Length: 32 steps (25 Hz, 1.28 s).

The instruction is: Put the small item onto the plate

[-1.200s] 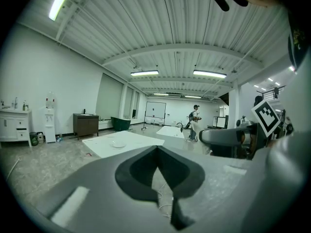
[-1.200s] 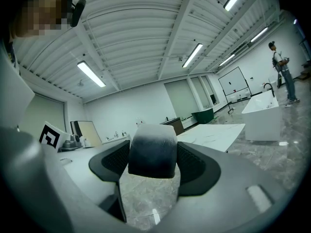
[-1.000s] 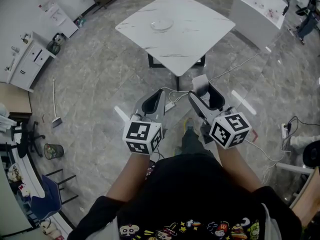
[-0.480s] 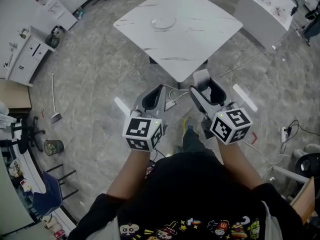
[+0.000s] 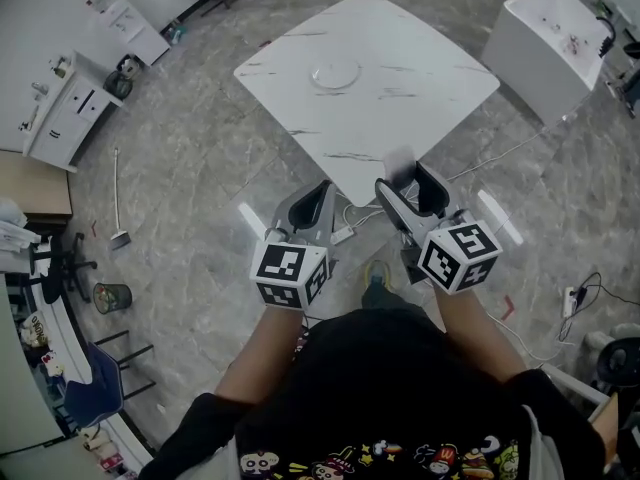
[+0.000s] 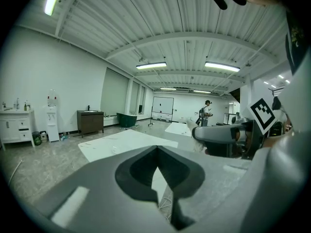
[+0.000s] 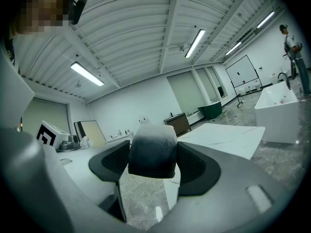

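Observation:
A clear glass plate (image 5: 335, 73) lies on the white marble-patterned table (image 5: 400, 98), toward its far left part. My right gripper (image 5: 404, 175) is shut on a small pale, rounded block (image 7: 151, 150), also seen at the jaw tips as the small block (image 5: 400, 160), held just short of the table's near corner. My left gripper (image 5: 318, 203) is shut with nothing between its jaws, beside the right one and above the floor. In the left gripper view the table (image 6: 126, 142) and the right gripper (image 6: 228, 135) show ahead.
A white tub (image 5: 550, 33) stands right of the table. Cables (image 5: 500, 153) run over the grey floor under and beside the table. White cabinets (image 5: 70, 108), a broom (image 5: 117, 203) and a bin (image 5: 110, 296) are at the left. A person (image 6: 206, 111) stands far off.
The table has come closer in the head view, so both grippers now sit near its near corner. The right gripper still holds the block; the left stays shut.

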Tool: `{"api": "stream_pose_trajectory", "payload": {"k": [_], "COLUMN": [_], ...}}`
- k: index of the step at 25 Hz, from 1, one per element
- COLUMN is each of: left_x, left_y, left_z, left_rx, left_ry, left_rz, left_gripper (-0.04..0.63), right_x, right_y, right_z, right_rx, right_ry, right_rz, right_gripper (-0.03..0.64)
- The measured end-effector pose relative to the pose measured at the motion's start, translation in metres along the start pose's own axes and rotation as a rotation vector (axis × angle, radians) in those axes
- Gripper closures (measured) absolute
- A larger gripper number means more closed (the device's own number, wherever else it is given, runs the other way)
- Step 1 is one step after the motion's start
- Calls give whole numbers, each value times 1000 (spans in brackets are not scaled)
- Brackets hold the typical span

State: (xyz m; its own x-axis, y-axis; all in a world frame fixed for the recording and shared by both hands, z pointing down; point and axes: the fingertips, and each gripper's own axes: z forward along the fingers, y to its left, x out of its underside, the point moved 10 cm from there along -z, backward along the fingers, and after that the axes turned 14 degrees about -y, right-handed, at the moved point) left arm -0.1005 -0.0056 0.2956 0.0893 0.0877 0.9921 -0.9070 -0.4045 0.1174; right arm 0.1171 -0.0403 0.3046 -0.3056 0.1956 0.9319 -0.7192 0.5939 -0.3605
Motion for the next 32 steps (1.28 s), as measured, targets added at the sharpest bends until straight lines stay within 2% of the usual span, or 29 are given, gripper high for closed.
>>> {"api": "stream_pose_trajectory", "payload": {"k": [12,20,32], "left_x": [3,1,5], "left_y": [-10,-8,31], "left_z": [84,93,124], "left_rx": [-13,-16,24], "left_ry": [29,41,19], "left_rz": [43,83,60], "left_gripper": [595,595,595], "right_x": [-11,-6,-2], "right_y": [-74,-87,-93], "right_z": [42,43,81], "right_rx": [-52,-47,-20], "right_ry": [-4,-26,-15], "right_rz": [25,54,13], "right_gripper": [287,287,287]}}
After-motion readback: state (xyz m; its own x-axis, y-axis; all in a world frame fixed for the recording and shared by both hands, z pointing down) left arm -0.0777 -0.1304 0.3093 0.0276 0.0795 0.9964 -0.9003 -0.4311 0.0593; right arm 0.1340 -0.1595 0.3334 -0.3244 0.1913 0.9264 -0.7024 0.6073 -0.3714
